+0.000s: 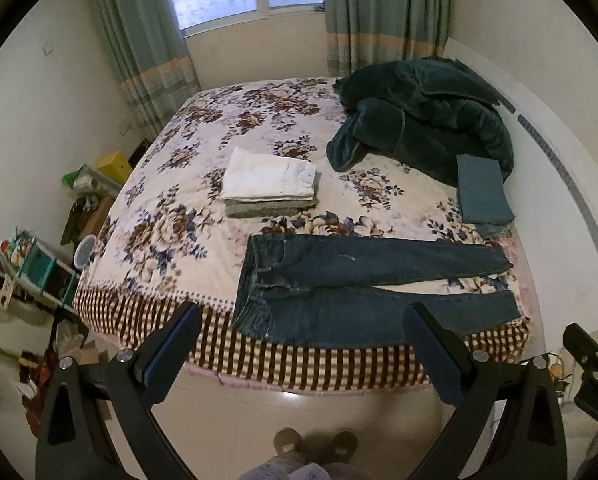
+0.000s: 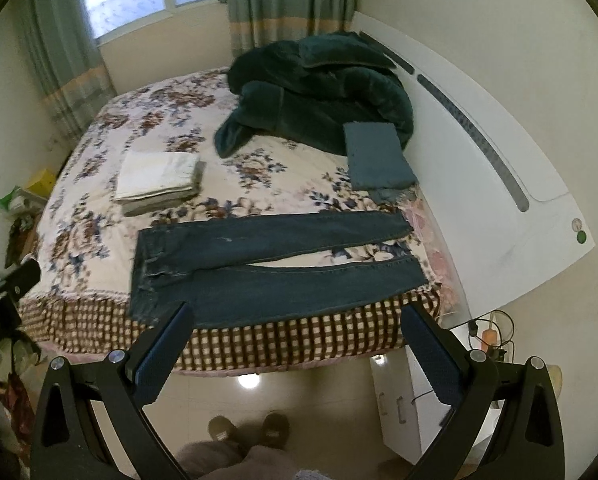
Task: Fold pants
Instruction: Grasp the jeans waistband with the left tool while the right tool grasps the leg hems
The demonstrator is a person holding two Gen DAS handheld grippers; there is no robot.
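Note:
Dark blue jeans (image 1: 339,292) lie flat along the bed's near edge, waistband to the left, both legs stretched right and slightly apart. They also show in the right wrist view (image 2: 267,268). My left gripper (image 1: 303,320) is open and empty, held above the floor in front of the bed, short of the jeans. My right gripper (image 2: 299,320) is open and empty too, in front of the bed edge near the lower leg. The right gripper's body shows at the left wrist view's right edge (image 1: 591,364).
The bed (image 1: 203,240) has a floral cover. A stack of folded white and grey clothes (image 1: 269,182) lies mid-bed. A dark green heaped blanket (image 1: 419,120) and a folded blue cloth (image 1: 483,190) lie at the right by the white headboard (image 2: 499,184). Clutter (image 1: 39,264) stands left. My feet (image 1: 315,442) are on the floor.

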